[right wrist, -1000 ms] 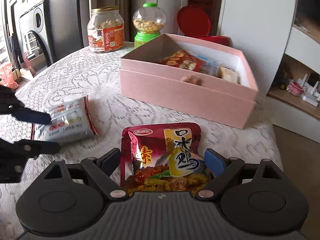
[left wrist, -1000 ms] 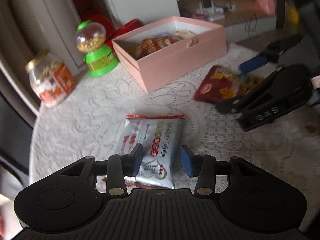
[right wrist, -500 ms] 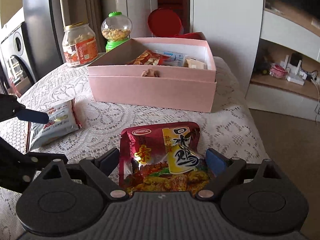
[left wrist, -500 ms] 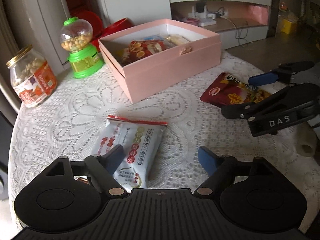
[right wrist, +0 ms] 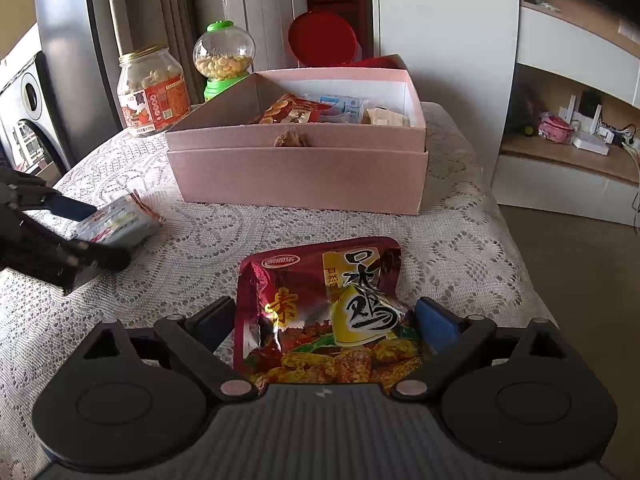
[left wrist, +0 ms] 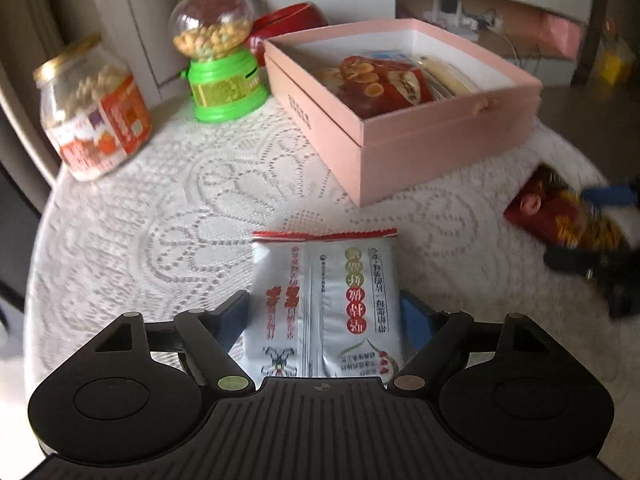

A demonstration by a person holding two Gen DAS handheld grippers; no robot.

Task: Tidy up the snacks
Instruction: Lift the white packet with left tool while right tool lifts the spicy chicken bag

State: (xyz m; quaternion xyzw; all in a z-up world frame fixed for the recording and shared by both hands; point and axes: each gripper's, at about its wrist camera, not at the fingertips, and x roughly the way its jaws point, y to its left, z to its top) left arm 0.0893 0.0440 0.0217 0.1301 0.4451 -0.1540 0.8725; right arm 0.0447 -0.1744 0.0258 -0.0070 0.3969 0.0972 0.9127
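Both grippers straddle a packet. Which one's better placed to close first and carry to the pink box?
Right, narrowly. The right gripper sits squarely around the dark red foil snack packet, facing the pink cardboard box head-on. The left gripper straddles the silver-white packet, box off diagonally.

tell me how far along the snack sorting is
Done: a few packets already lie in the pink box. In hand: nothing gripped; the left tongs straddle the silver packet, the right tongs straddle the red packet, both open. Left: box both.
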